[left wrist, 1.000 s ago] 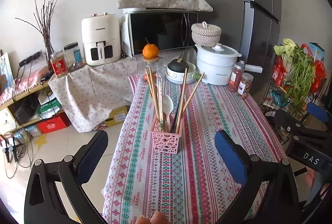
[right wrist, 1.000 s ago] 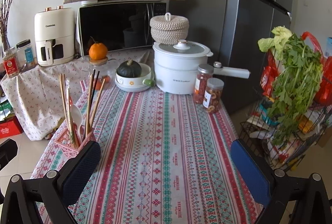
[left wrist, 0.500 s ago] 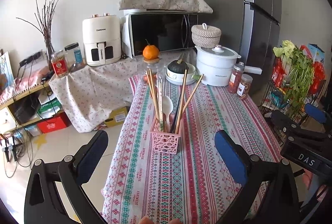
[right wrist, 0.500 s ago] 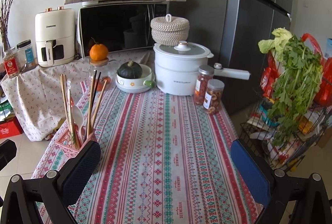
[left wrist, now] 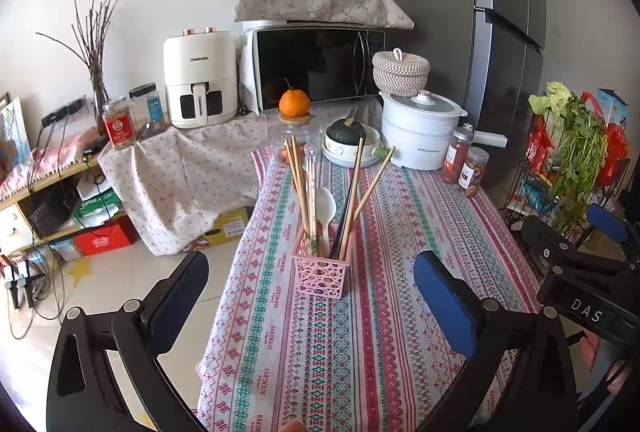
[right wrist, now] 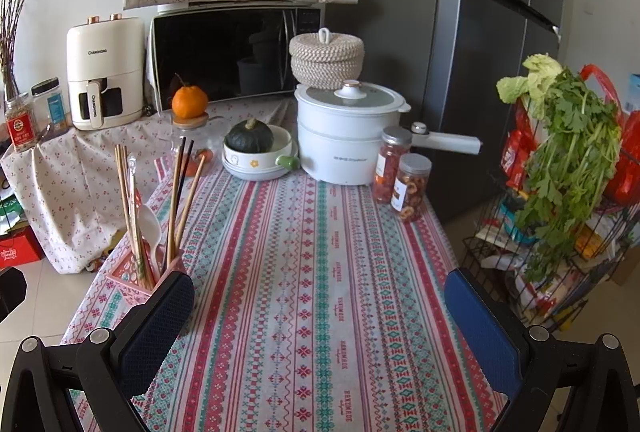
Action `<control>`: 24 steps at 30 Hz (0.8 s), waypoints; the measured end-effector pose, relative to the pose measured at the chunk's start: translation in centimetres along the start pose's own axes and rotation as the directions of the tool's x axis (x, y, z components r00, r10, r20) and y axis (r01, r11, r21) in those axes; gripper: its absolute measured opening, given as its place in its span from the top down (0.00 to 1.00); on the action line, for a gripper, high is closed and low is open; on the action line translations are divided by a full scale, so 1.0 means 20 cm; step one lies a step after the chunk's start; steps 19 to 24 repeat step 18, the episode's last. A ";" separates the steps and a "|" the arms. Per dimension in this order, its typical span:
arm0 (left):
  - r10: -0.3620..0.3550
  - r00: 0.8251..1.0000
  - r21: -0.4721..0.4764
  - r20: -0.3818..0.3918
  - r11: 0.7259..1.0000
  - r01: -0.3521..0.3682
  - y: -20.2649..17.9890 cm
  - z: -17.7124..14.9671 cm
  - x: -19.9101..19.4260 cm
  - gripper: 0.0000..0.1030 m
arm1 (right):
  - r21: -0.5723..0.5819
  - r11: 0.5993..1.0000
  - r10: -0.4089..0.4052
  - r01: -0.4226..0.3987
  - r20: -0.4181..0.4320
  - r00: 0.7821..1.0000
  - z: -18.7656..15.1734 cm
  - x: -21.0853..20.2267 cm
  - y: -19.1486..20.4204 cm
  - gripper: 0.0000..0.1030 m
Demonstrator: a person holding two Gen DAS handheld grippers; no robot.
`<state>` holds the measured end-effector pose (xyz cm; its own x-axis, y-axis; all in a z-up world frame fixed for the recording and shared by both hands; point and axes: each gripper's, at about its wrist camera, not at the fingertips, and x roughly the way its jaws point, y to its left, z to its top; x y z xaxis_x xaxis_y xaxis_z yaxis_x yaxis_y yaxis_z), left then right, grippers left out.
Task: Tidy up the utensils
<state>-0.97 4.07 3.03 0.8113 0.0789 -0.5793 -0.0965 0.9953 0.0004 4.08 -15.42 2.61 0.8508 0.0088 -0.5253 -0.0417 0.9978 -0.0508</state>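
Note:
A pink lattice utensil holder (left wrist: pixel 319 274) stands on the striped tablecloth (left wrist: pixel 384 240), near its left edge. Wooden and dark chopsticks (left wrist: pixel 299 188) and a white spoon (left wrist: pixel 325 206) stick up out of it. My left gripper (left wrist: pixel 312 296) is open just in front of the holder, nothing between its blue pads. The right wrist view shows the same holder (right wrist: pixel 134 274) at left, partly behind the left pad, with chopsticks (right wrist: pixel 176 200) and spoon (right wrist: pixel 151 228) in it. My right gripper (right wrist: pixel 320 316) is open over bare cloth; its body also appears at the right of the left wrist view.
At the table's far end sit a white electric pot (right wrist: pixel 347 136), a bowl with a dark squash (right wrist: pixel 256 148), two jars (right wrist: pixel 400 172) and a glass jar with an orange. A wire rack with greens (right wrist: pixel 560 168) stands right. Microwave and air fryer sit behind; floor lies left.
Both views have drifted very slightly back from the table. The holder and utensils have not moved, and both grippers stay open.

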 end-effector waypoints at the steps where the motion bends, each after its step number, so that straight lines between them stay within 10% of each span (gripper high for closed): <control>1: 0.000 1.000 -0.001 0.000 1.000 0.000 0.00 0.00 0.00 0.00 | 0.000 1.000 0.000 0.000 0.000 1.000 0.00 0.00 0.00 0.00; 24: -0.028 0.996 -0.028 -0.087 0.999 0.025 0.03 -0.01 0.09 0.00 | 0.015 1.000 0.019 -0.018 -0.035 0.999 -0.01 0.05 0.00 0.00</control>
